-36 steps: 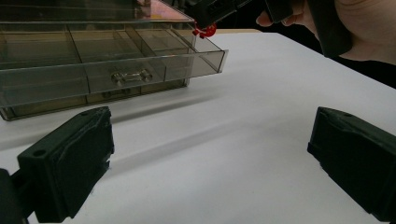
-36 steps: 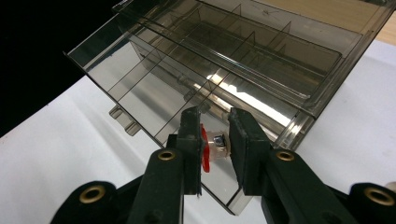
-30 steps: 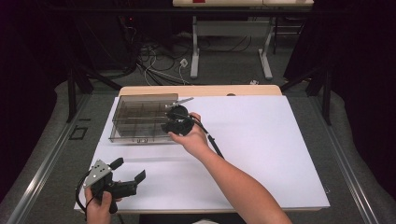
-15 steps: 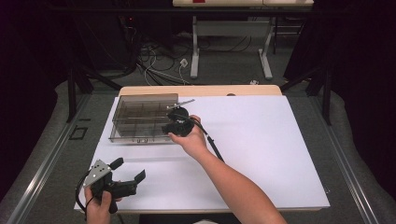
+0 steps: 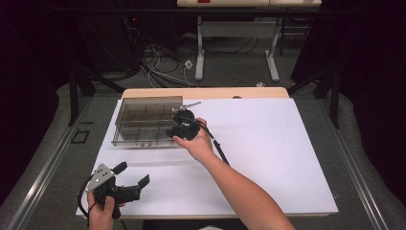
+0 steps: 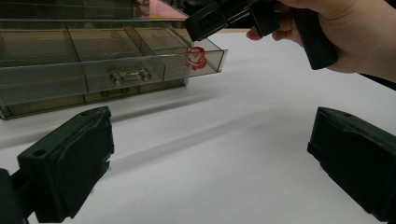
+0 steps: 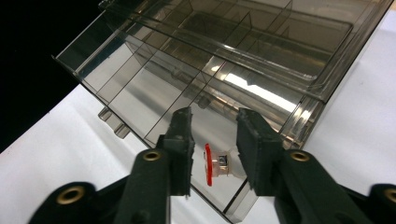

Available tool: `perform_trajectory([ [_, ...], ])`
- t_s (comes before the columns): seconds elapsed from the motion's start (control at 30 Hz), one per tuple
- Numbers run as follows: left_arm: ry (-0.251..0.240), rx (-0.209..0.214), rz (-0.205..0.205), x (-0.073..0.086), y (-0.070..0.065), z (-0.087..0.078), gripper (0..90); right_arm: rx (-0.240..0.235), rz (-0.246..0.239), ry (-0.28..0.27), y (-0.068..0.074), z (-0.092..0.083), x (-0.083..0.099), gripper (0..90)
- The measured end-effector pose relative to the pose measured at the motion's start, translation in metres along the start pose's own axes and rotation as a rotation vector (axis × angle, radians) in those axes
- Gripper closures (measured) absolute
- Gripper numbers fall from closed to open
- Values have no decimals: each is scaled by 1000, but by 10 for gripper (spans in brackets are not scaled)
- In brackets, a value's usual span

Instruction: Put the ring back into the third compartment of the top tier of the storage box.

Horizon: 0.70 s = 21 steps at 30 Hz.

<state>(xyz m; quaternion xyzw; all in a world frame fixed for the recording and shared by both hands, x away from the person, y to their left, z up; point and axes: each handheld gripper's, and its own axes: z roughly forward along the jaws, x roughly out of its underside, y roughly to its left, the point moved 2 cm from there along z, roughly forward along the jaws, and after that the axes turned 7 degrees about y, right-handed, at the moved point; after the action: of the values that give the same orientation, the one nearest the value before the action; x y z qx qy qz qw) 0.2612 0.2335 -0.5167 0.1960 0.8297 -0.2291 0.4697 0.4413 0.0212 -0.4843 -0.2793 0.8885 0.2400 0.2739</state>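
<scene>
Lying in the smoky organizer box's (image 7: 261, 60) corner compartment, a red-capped piece (image 7: 215, 169) sits between the narrowly parted right claw (image 7: 212, 140).

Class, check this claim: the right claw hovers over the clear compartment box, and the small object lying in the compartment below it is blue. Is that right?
Not quite. The small object between the right claw's jaws is red, not blue, as the right gripper view shows. It does lie in a compartment of the clear box.
</scene>
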Motion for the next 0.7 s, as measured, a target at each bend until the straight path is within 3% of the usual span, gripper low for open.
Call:
perform_trajectory([
  [0.1, 0, -1, 2, 0, 0, 0, 2, -9, 1, -33, 0, 0, 0, 615],
  [0.23, 1, -2, 4, 0, -1, 0, 2, -10, -2, -38, 0, -1, 0, 558],
  [0.4, 1, -3, 6, 0, -1, 1, 2, 13, -68, -40, 0, -2, -1, 452],
  [0.53, 1, -1, 5, 0, -1, 0, 2, -3, -76, -86, -1, -4, -2, 403],
  [0.7, 1, -1, 13, 0, -1, 0, 2, 22, -108, -97, 0, -13, -3, 370],
])
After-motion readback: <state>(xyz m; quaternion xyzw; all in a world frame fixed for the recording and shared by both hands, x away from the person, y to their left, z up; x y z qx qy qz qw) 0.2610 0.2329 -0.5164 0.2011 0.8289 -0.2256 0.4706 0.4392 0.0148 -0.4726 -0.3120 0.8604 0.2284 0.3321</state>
